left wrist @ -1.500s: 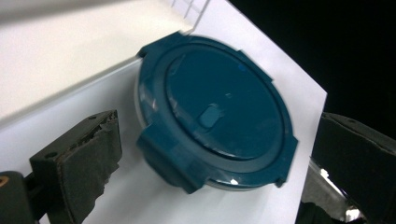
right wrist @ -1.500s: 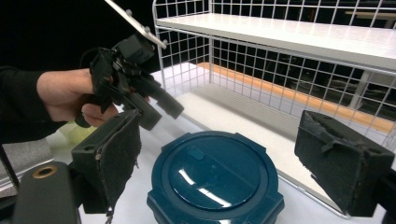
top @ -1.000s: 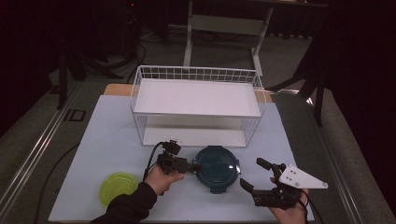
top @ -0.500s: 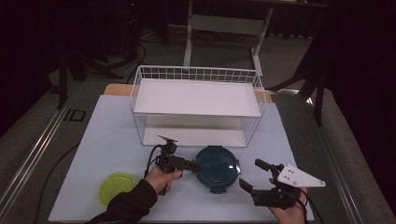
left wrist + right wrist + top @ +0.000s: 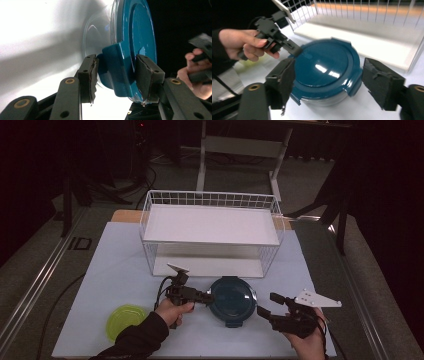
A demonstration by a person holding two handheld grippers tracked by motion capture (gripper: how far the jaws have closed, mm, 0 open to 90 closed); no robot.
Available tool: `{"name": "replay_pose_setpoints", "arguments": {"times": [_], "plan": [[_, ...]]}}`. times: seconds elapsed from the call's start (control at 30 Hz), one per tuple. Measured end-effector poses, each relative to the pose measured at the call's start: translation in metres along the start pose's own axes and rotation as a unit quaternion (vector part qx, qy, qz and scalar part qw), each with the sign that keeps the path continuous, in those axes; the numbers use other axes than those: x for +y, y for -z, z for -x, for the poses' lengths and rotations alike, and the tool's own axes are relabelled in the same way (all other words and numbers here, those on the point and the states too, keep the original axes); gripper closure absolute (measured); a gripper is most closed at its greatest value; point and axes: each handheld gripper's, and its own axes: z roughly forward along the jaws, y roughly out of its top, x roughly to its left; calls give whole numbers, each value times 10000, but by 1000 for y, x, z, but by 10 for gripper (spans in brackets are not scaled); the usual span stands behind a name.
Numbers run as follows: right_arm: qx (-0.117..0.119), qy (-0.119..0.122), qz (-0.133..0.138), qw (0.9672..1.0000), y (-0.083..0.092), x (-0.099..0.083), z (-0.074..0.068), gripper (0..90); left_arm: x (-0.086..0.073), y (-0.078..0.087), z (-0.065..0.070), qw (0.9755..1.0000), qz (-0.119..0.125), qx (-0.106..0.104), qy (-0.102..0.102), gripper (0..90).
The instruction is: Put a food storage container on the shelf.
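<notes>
We see the left gripper (image 5: 115, 72) with its fingers (image 5: 88, 75) set on either side of a teal latch tab (image 5: 117, 67) on the round container (image 5: 231, 300). One pad sits against the tab's edge, the other is just beside its far edge, so the fingers bracket the tab closely; whether they truly press it we cannot tell. In the high view this left gripper (image 5: 207, 297) reaches the container's left rim, held by the left hand (image 5: 170, 311) in a dark sleeve.

The right gripper (image 5: 325, 81) has its fingers (image 5: 382, 82) spread wide, holding nothing, with the teal lid (image 5: 325, 66) lying between and beyond them. In the high view the right gripper (image 5: 267, 307) sits just to the right of the container, apart from it, gripped by the right hand (image 5: 307, 340); a grey three-cornered plate (image 5: 317, 299) rides on top.

The container has a clear body under the teal lid and rests on the white worktop (image 5: 120, 270), near its front edge and between the two grippers. A yellow-green round lid or dish (image 5: 124, 321) lies to the left, beside the left forearm. Behind the container stands a white wire basket rack (image 5: 150, 220) with a white shelf board on top and another below. Beyond the worktop the room is dark.
</notes>
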Motion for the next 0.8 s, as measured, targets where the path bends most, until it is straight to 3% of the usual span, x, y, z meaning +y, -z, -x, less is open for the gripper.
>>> {"name": "replay_pose_setpoints", "arguments": {"times": [0.07,0.1,0.13,0.37,0.43,0.5,0.53,0.57,0.77,0.8], "plan": [[107,-405,-200,9989,-6,-3,11,307,0,1,1,9999,-8,18,-100,537],[107,-405,-200,9989,-6,-3,11,307,0,1,1,9999,-8,18,-100,537],[213,-877,-479,9948,-16,-7,24,312,-1,1,4,9998,3,46,-189,538],[322,-1623,-765,9833,-33,-12,43,325,-3,1,14,9982,5,195,-567,540],[376,-1733,-808,9808,-35,-12,47,334,-4,1,16,9978,0,211,-633,541],[370,-1778,-815,9800,-35,-12,48,334,-4,1,16,9978,0,211,-633,543],[370,-1778,-815,9800,-35,-12,48,346,-6,1,18,9970,-2,225,-734,543],[366,-1883,-912,9772,-38,-14,52,363,-6,2,18,9967,-9,231,-778,545],[537,-2131,-1130,9690,-48,-17,60,408,-6,1,23,9956,2,266,-902,551],[623,-2234,-1178,9656,-49,-19,63,411,-7,1,22,9956,-3,261,-904,551]]}}
